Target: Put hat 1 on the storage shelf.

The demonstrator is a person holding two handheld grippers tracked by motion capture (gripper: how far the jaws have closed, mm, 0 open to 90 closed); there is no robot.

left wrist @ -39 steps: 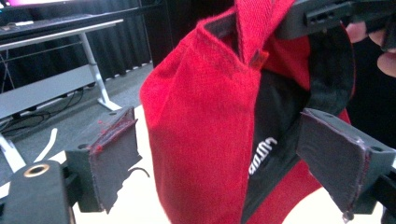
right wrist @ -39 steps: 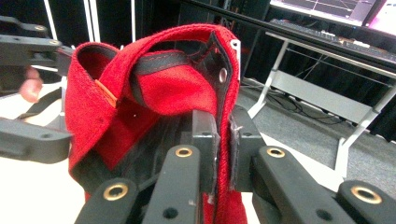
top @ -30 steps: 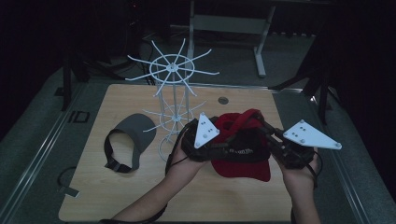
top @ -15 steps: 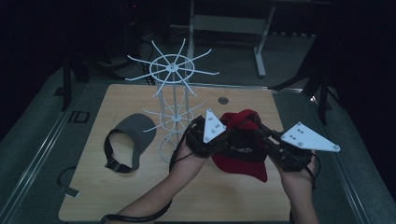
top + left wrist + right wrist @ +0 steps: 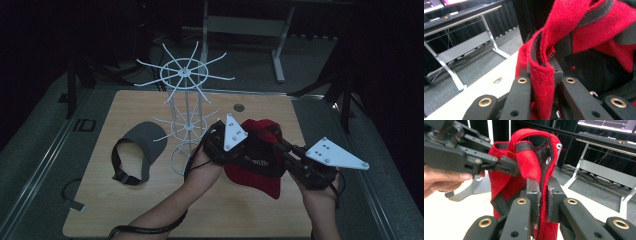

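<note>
Red cap [image 5: 260, 162] is hanging above the table [image 5: 150, 210] between both tongs; left gripper [image 5: 543, 75], jaws having just closed, is pinching its rim; right gripper [image 5: 543, 187] is clamping the rim opposite; white wire rack [image 5: 186, 115] is standing just beyond the left gripper.

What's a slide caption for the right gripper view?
Right gripper clamps the red cap's rim while the left gripper grips its far side.

The room is dim, with black curtains behind. A light wooden desk [image 5: 150, 210] stands on grey carpeted floor [image 5: 310, 65]. Beyond it a grey metal frame [image 5: 245, 25] rests on 2 legs.
</note>
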